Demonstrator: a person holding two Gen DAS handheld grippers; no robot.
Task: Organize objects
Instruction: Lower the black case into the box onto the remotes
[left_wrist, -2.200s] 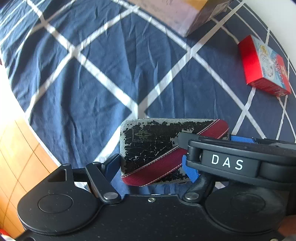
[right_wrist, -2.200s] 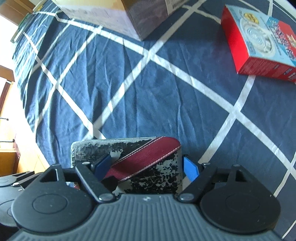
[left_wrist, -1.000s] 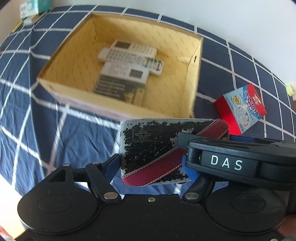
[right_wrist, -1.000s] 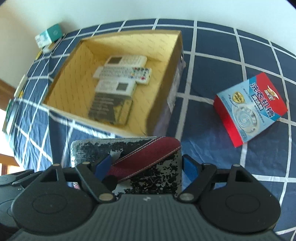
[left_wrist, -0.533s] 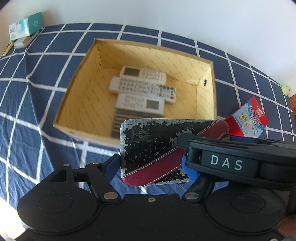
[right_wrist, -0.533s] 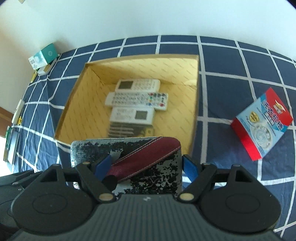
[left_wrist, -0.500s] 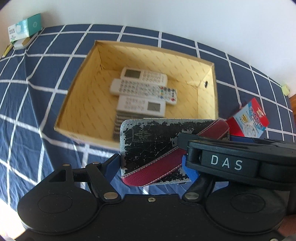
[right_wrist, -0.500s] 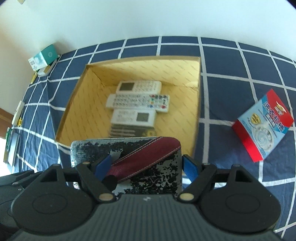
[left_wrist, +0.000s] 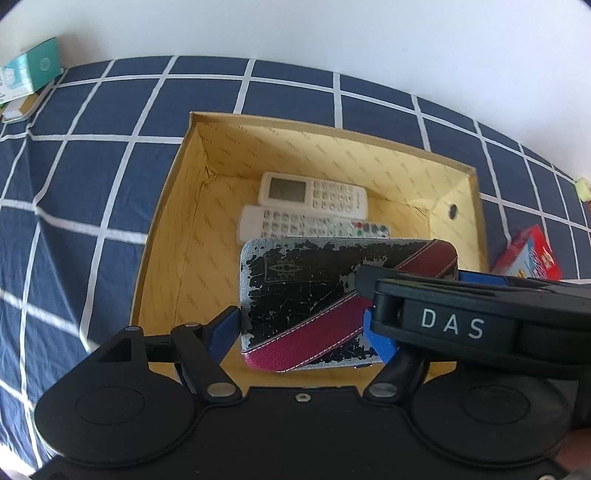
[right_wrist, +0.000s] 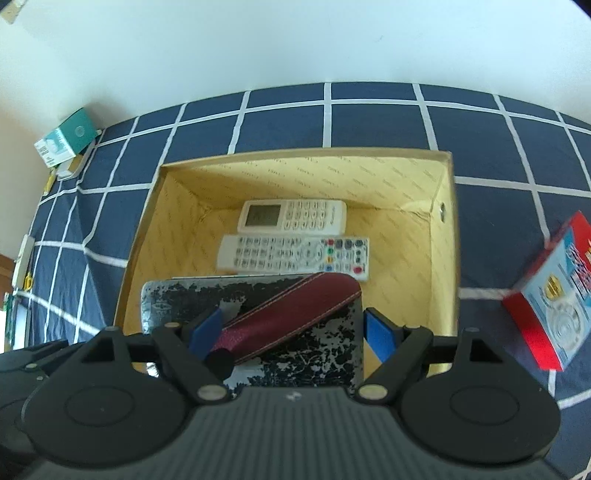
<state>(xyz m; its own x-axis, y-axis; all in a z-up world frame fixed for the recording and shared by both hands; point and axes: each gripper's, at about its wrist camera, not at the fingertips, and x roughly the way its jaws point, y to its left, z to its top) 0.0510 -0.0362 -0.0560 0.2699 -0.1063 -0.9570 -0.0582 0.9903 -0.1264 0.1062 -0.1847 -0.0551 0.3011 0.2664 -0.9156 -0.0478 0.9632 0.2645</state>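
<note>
A flat case (left_wrist: 314, 291) with a cracked black face and a dark red stripe hangs over the open cardboard box (left_wrist: 173, 236). My left gripper (left_wrist: 303, 334) is shut on its short sides. My right gripper (right_wrist: 291, 330) is shut on the same case (right_wrist: 295, 332), and its black body (left_wrist: 450, 326) crosses the left wrist view. Two white remotes lie on the box floor (right_wrist: 402, 258): one with a screen (right_wrist: 291, 216) and one with coloured buttons (right_wrist: 291, 253). The case hides whatever lies under it in the box.
A red and blue carton (right_wrist: 554, 295) lies on the blue checked bedcover (right_wrist: 369, 114) right of the box. A teal carton (right_wrist: 66, 142) sits at the far left by the white wall. Bare yellow floor shows along the box's left and right sides.
Both grippers have carried the case forward from over the bedcover. The box has slid down the views and now lies beneath the case. The grip is unchanged.
</note>
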